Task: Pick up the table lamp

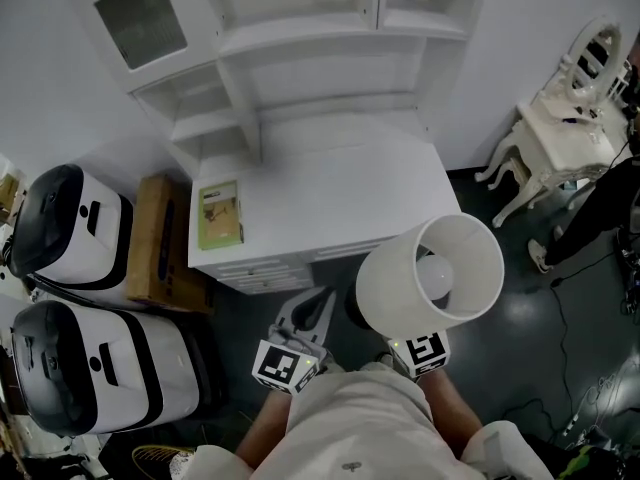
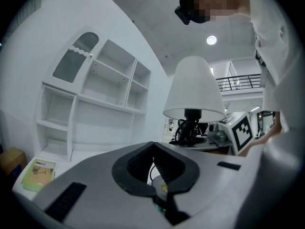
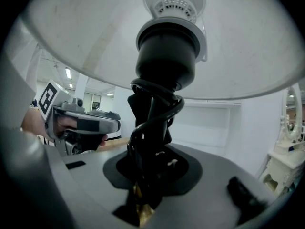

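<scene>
The right tongs [image 3: 151,149] pinch the table lamp [image 1: 430,273] by its black stem (cord coiled around it), aloft just off the worktop's [image 1: 340,183] front right corner. Left tongs [image 2: 152,146] are pressed together, empty.

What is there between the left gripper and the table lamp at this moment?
Nothing. The stretch between the left gripper and the table lamp is bare air. The left gripper view shows this plainly: no object stands between them.
</scene>
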`<state>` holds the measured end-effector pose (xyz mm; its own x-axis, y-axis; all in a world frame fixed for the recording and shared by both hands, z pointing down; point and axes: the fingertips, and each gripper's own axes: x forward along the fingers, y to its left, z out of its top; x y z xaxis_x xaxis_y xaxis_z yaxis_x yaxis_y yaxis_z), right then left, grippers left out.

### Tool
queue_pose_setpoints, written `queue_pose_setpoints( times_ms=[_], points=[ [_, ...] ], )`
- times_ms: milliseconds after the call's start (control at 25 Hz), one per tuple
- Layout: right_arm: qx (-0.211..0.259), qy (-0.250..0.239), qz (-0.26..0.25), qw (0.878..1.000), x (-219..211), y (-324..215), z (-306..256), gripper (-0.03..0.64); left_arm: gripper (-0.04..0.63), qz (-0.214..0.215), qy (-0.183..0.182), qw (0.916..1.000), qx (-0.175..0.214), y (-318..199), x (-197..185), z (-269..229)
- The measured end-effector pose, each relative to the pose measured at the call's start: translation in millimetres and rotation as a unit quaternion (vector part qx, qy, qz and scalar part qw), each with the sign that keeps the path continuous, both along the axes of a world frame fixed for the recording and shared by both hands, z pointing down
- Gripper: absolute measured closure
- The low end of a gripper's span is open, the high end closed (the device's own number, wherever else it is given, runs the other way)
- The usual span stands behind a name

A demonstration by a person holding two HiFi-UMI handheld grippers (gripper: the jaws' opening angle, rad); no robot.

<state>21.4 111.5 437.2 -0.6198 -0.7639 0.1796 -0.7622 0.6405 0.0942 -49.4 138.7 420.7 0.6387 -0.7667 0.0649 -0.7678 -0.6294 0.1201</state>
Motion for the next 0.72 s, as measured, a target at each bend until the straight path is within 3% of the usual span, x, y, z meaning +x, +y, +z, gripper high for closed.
queue_pose_setpoints(
  times_ms=[720],
  points=[
    [-0.007,0.000,-0.010,1.000,31,17,14,0.518,0.584,-0.031,-0.011,0.9995,0.002,22,20,-1]
  ],
)
